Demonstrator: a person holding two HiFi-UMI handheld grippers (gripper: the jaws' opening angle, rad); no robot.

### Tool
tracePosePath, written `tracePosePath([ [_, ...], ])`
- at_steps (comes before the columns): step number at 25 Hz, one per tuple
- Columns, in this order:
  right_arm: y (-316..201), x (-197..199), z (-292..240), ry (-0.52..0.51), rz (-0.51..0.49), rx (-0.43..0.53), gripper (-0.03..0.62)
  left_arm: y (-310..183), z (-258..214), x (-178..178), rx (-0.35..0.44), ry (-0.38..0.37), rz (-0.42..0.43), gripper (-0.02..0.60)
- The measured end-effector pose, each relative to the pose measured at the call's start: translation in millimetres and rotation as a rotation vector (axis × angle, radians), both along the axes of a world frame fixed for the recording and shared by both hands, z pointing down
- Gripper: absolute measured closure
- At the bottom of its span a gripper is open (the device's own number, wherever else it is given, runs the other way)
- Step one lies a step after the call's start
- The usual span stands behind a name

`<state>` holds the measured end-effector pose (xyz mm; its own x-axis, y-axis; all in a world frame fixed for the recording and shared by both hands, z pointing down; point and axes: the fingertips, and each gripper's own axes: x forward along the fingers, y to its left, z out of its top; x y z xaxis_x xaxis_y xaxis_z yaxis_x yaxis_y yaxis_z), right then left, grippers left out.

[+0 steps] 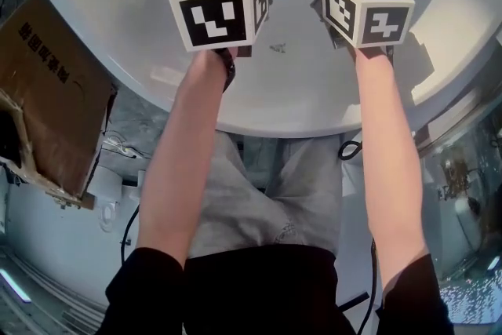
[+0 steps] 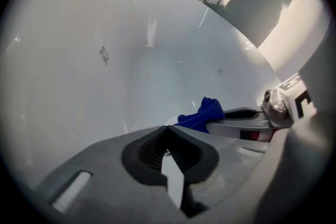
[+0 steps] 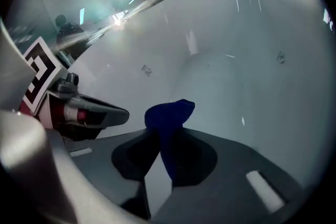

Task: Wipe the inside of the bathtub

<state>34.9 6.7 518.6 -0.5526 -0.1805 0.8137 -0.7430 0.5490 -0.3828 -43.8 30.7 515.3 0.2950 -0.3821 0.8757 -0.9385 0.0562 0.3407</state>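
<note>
Tightly, right tool (image 3: 160,136) pinches crumpled blue cloth (image 3: 169,114) inside white bathtub (image 3: 236,60); left tool (image 2: 168,131) closed, empty.

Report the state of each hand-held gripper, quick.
Left hand-held gripper: closed, jaws tip to tip, nothing between them.
Right hand-held gripper: closed on the blue cloth.

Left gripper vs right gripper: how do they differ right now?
The left gripper is shut on nothing; the right gripper is shut on the blue cloth. The left gripper's tips are bare; cloth sticks out past the right gripper's tips. Shared: both point into the white bathtub, side by side.
</note>
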Motion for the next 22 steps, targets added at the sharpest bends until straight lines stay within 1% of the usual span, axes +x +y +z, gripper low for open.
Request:
tracePosePath([
  [5,5.1,-2.4,36.7,0.015,-0.009,-0.05,0.528,0.5,34.4,-5.6,-0.063,-0.011,0.014,0.58],
  [10,10.5,-6.1,66.1,0.038,-0.019,-0.096,0.527,8.1,62.9,-20.1,-0.143,-0.014,-0.009,0.58],
  [12,14.9,-7.1,77.7,0.047,-0.019,-0.119,0.528,11.8,71.7,-25.3,-0.166,-0.019,0.001,0.58],
  [15,20.6,-3.8,92.9,0.071,-0.006,-0.15,0.527,11.7,78.2,-27.4,-0.179,-0.015,0.025,0.58],
  [17,27.9,-6.2,104.3,0.081,-0.016,-0.176,0.526,14.2,78.2,-31.0,-0.188,-0.004,0.016,0.58],
  [20,35.5,-11.2,126.0,0.095,-0.057,-0.212,0.526,21.9,81.4,-33.0,-0.215,0.015,-0.005,0.58],
  [22,34.0,-13.3,137.0,0.094,-0.055,-0.225,0.526,27.3,84.1,-30.4,-0.231,0.025,-0.002,0.58],
])
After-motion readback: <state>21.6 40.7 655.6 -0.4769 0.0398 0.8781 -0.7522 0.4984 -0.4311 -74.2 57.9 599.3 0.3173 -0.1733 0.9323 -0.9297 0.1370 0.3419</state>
